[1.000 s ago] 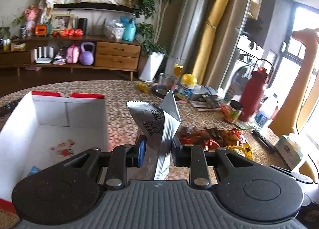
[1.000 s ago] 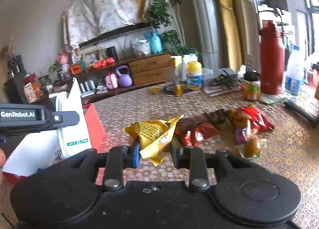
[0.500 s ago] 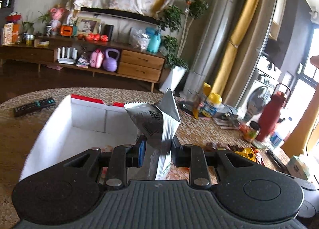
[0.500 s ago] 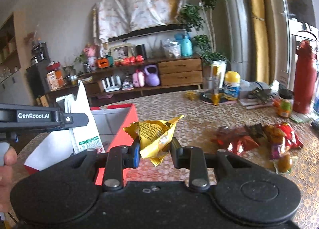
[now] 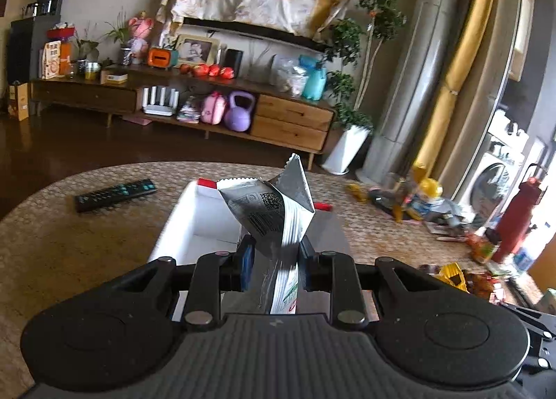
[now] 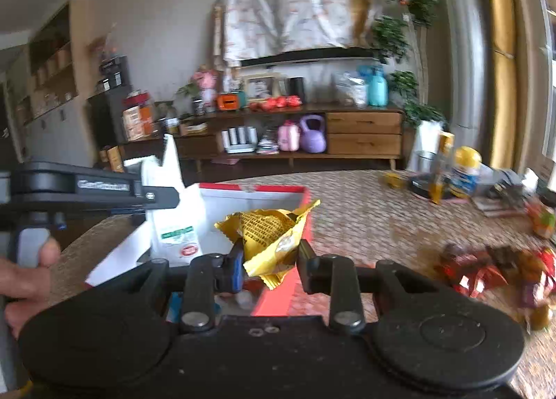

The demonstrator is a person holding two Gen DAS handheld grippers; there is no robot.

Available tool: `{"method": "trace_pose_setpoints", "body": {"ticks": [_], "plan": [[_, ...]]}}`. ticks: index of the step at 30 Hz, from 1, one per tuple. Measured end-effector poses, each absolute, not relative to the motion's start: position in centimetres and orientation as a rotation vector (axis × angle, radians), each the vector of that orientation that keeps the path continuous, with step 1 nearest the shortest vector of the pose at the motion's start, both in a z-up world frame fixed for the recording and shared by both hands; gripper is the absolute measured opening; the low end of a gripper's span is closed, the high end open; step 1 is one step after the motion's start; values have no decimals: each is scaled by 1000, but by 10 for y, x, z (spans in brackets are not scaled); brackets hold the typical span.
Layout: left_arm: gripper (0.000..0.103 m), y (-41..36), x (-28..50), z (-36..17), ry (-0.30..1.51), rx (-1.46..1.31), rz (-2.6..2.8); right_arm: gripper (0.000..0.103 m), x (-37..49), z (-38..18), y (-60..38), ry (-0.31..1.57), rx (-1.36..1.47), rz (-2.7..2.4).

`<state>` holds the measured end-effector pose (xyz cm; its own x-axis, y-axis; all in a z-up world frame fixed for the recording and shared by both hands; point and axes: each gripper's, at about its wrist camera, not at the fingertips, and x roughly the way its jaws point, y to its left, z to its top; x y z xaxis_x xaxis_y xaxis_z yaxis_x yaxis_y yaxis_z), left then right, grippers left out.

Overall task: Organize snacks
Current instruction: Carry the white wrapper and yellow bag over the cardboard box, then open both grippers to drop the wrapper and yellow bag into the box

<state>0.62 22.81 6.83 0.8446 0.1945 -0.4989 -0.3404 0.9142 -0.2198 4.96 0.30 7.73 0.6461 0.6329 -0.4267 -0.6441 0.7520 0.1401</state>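
Right wrist view: both jaws grip packets above the box (image 6: 305,222); the yellow packet (image 6: 271,235), near its red wall, could fall outside.

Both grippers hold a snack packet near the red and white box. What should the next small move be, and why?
Probably lower and open the left gripper: its silver packet hangs over the box interior. The right gripper, shut on the yellow packet, sits over the box's red wall, so it likely follows.

Box floor (image 5: 208,232) mostly behind silver packet (image 5: 274,222); blurred snack pile (image 6: 493,270) at right.
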Motion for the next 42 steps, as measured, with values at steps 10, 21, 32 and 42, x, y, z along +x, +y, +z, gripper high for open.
{"method": "trace_pose_setpoints", "body": {"ticks": [10,21,32,42], "plan": [[25,259,53,41,636,-236,306,28,60,60,72,591,-140,823],[25,261,108,10,826,-110,270,28,67,29,102,739,-234,796],[26,268,120,3,885,-97,295,33,66,27,109,722,-284,808],[76,262,122,10,845,-65,305,47,65,34,100,692,-253,811]]}}
